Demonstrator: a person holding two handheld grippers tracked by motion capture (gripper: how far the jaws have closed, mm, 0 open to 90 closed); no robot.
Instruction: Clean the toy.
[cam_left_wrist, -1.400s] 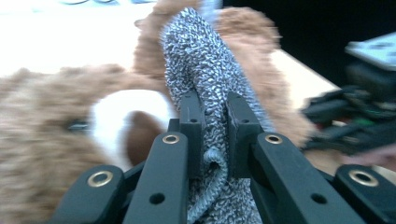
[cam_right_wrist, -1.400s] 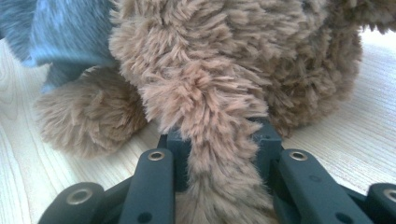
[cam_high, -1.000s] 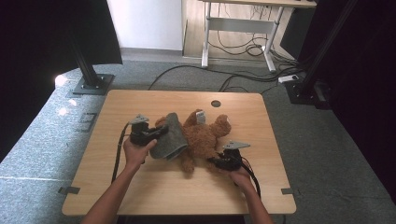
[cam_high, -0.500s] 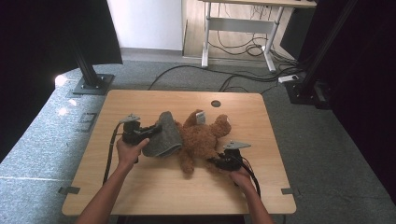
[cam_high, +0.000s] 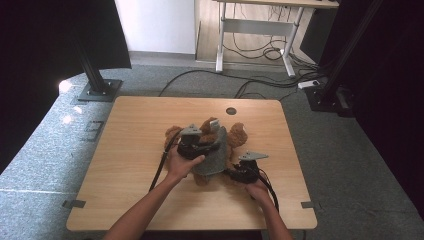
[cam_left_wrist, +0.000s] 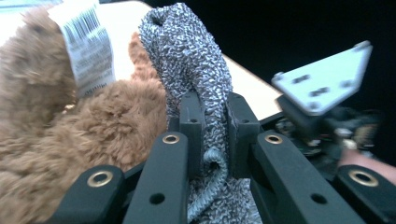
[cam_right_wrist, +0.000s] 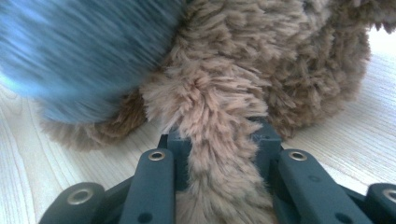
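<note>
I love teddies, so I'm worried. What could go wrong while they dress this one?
The left gripper pinches just a thin fold of the grey knitted garment, so it might slip out. The right gripper clamps one limb of the teddy bear; hard tugging could strain its seam or drag the bear across the table.

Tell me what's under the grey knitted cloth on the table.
The brown teddy bear lies under the grey knitted cloth; its ears and limbs stick out, its middle is covered.
</note>
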